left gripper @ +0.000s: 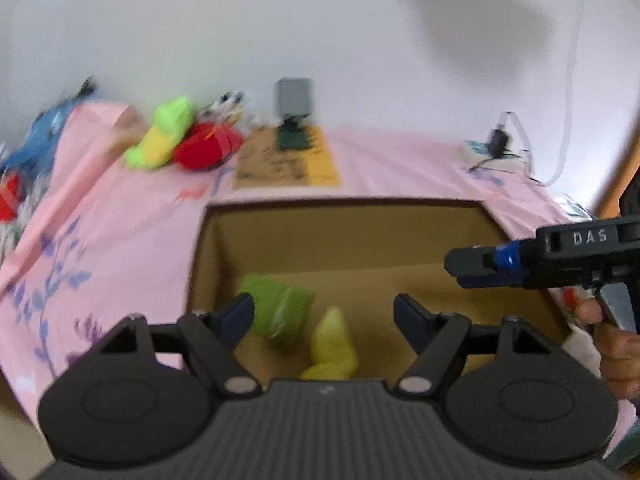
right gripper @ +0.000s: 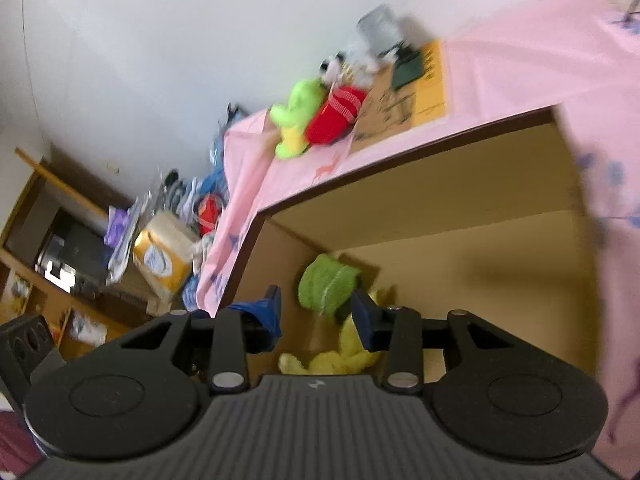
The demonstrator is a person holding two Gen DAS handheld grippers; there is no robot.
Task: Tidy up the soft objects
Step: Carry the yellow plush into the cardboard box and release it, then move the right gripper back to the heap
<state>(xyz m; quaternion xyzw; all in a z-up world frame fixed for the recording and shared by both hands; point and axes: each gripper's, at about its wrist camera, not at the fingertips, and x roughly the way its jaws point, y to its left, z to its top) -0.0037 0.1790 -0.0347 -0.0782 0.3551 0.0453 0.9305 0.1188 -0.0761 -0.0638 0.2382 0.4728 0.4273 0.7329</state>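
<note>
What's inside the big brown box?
Inside the cardboard box lie a green soft thing and a yellow plush toy. The left gripper hides the near part of the floor.

"DAS" — white letters on right gripper (left gripper: 472,266).

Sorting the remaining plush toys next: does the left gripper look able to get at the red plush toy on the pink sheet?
Probably yes. The left gripper is open and empty over the cardboard box; the red plush toy lies uncovered beyond it, a lime-green plush toy touching one side.
</note>
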